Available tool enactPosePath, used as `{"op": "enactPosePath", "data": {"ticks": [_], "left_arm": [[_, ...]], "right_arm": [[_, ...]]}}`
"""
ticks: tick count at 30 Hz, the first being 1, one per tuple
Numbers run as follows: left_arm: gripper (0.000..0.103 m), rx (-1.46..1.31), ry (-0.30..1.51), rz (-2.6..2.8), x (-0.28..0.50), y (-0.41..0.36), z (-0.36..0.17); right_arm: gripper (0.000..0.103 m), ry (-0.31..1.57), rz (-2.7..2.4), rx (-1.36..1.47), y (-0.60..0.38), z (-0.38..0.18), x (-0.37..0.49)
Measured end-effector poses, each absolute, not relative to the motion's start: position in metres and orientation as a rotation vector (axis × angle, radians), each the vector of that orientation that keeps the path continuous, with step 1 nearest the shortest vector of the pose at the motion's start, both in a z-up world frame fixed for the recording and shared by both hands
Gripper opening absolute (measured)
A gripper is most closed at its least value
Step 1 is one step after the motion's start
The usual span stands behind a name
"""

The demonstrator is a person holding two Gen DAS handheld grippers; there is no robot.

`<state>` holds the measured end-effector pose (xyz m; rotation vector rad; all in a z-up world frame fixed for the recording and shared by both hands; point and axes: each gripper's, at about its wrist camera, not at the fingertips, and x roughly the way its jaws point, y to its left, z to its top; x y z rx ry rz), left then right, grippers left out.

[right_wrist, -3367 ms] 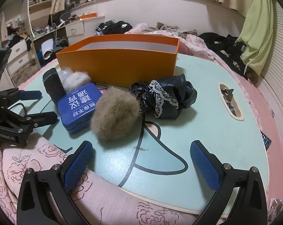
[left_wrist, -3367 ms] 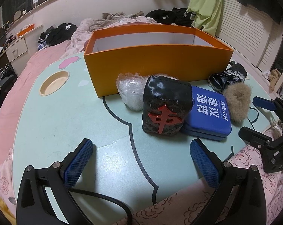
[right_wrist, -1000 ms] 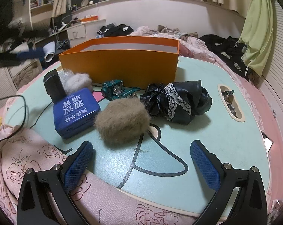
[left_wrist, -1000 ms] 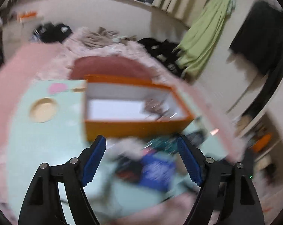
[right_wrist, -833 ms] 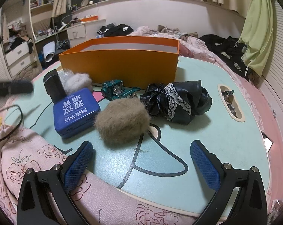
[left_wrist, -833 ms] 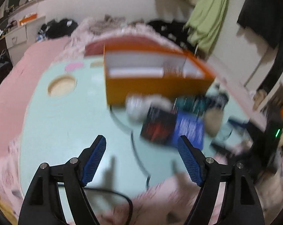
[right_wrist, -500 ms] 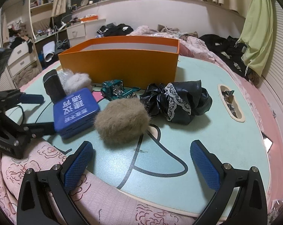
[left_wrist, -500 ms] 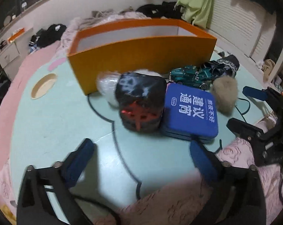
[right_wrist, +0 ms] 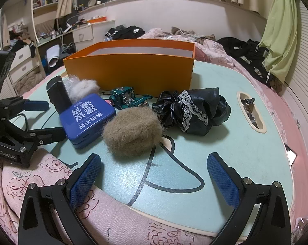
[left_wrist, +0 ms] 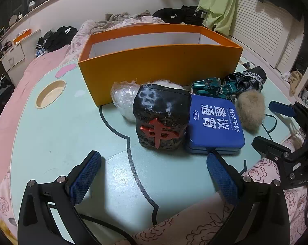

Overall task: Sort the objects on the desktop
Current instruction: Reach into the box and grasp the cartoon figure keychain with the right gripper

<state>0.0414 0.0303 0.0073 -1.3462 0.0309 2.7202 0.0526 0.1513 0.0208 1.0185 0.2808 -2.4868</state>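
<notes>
On the mint-green table [left_wrist: 62, 138] stands an orange box [left_wrist: 160, 61] [right_wrist: 131, 71]. In front of it lie a black cushion with a red character [left_wrist: 162, 120], a blue tin [left_wrist: 215, 122] [right_wrist: 88, 116], a brown fur ball [right_wrist: 132, 130], a green toy car [right_wrist: 127, 98], a black lace cloth [right_wrist: 192, 110] and a white fluffy ball [left_wrist: 123, 98]. My left gripper [left_wrist: 153, 163] hangs open just short of the cushion, holding nothing. My right gripper [right_wrist: 154, 163] is open and empty, short of the fur ball.
A round recess [left_wrist: 50, 90] is cut into the table at the left, and a slot [right_wrist: 252, 110] with foil scraps at the right. Pink floral bedding [right_wrist: 41, 183] lies under the near edge. Clothes, drawers and shelves crowd the room behind.
My left gripper swung down from above the box to the table's near edge and its jaws widened. A green toy car lies before the box, absent in the earliest frames. The right gripper stayed still.
</notes>
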Motion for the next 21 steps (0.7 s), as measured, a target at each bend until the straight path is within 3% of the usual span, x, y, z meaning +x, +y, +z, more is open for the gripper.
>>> {"op": "enactPosePath", "data": {"ticks": [15, 21], "left_arm": [[0.103, -1.360, 0.003, 2.754, 0.040, 0.024, 0.003], [0.103, -1.358, 0.001, 2.754, 0.040, 0.023, 0.002]], "right_arm": [[0.103, 0.280, -2.486, 1.034, 0.150, 0.025, 0.056], [0.093, 0.178, -2.408, 0.975, 0.151, 0.067, 0.046]]}}
